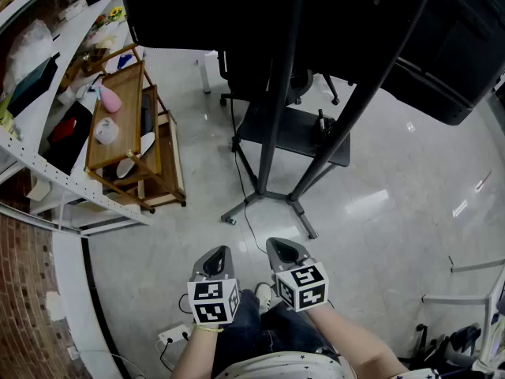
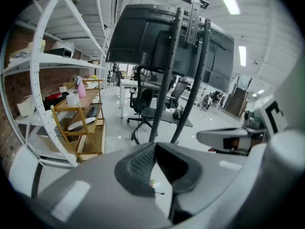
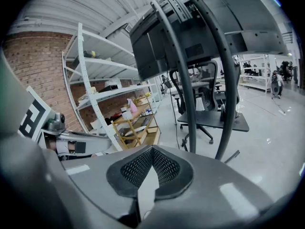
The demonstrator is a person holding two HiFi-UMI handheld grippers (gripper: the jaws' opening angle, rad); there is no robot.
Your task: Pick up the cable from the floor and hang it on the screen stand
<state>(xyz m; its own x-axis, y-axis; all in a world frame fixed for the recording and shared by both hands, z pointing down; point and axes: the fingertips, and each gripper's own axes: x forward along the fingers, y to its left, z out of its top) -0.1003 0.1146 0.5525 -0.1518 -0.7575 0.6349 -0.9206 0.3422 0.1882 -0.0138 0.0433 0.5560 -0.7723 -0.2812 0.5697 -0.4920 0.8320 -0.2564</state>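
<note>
Both grippers are held low in front of the person, side by side and near each other, over the pale glossy floor. L gripper: jaws together, tips meeting, nothing btwn them. R gripper: same, jaws closed on each other, empty. Neither touches the cable.

Cable: thin, black, a single slack line. It drops alongside the left of the screen stand and reaches the floor just beside the base's left foot. From there it curves across the tiles toward the person's feet. Its near end goes out of sight btwn the two grippers, so the end and any plug can't be seen. In the right gripper view it shows as a fine dark thread hanging just left of the stand's two poles.

The stand has two dark slanted poles that rise from a splayed base w/ grey feet. They carry a big black screen at the top.

Left of it stand a wooden cart w/ small items on its shelves and a white shelf rack. A white power strip lies on the floor near the person's left leg.
</note>
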